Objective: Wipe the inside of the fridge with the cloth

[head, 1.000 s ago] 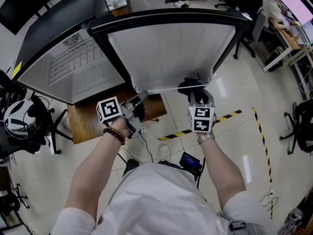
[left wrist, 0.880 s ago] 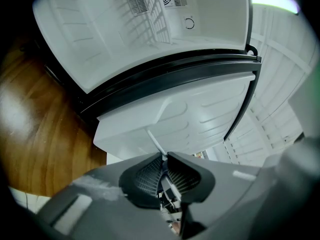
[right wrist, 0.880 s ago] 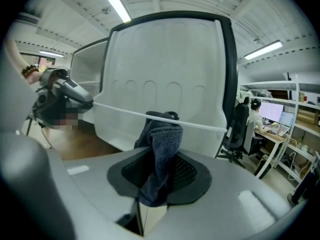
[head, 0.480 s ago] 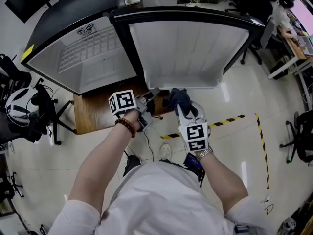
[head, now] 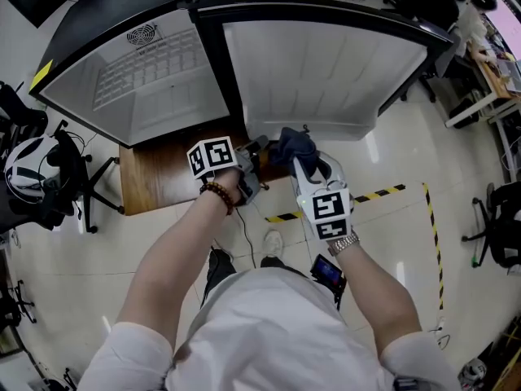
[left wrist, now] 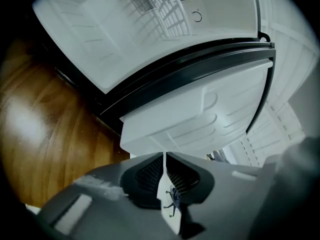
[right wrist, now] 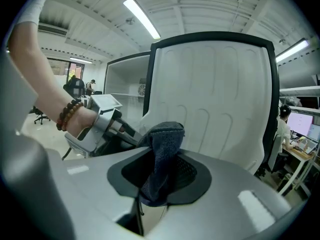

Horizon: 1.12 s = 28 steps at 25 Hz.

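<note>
The fridge stands open, with its white interior (head: 138, 80) on the left and the door's white inner lining (head: 326, 63) swung out to the right. My right gripper (head: 303, 163) is shut on a dark blue cloth (head: 291, 145) just below the door's lower edge. In the right gripper view the cloth (right wrist: 167, 139) bunches up between the jaws of the right gripper (right wrist: 161, 175). My left gripper (head: 259, 148) sits close beside the cloth, over the wooden stand. Its jaws (left wrist: 164, 156) have just been closing and stand shut with nothing between them.
The fridge rests on a low wooden stand (head: 155, 182). A helmet (head: 28, 177) lies on a chair at the left. Yellow-black tape (head: 383, 192) crosses the tiled floor. Office chairs (head: 496, 218) and desks stand at the right. A small device (head: 328, 271) lies by my feet.
My right gripper has drawn the cloth away from the door's lower edge, leftward and nearer to me, ending beside the left gripper. The left gripper has sunk a little.
</note>
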{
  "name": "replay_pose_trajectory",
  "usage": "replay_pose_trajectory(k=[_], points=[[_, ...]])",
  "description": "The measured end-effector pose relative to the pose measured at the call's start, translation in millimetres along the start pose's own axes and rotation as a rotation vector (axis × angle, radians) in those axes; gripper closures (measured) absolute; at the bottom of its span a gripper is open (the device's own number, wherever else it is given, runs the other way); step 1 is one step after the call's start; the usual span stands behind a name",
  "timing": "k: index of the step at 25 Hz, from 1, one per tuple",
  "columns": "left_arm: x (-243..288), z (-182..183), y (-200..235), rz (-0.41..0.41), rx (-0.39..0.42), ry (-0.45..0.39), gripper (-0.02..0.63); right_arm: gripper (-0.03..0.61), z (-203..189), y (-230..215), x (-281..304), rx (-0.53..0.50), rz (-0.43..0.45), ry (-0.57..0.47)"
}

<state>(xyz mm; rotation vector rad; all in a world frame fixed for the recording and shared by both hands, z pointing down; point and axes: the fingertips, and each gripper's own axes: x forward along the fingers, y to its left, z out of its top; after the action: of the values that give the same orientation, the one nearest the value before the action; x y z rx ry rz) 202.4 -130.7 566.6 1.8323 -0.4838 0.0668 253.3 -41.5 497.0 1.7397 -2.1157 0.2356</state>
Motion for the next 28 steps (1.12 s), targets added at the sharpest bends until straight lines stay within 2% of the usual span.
replay_pose_trajectory(k=[9,17,22,28], points=[[-16,15,0,0.023,0.04,-0.031,0.592,0.488,26,12,40,0.022,0.043,0.009],[-66,29,9,0.058,0.085,-0.07,0.592,0.488,39,35,84,0.037,0.09,0.039],[-88,34,14,0.065,0.086,-0.09,0.598,0.488,26,32,111,0.064,0.062,0.118],[-93,31,18,0.064,0.108,-0.076,0.601,0.488,11,16,116,0.091,-0.004,0.192]])
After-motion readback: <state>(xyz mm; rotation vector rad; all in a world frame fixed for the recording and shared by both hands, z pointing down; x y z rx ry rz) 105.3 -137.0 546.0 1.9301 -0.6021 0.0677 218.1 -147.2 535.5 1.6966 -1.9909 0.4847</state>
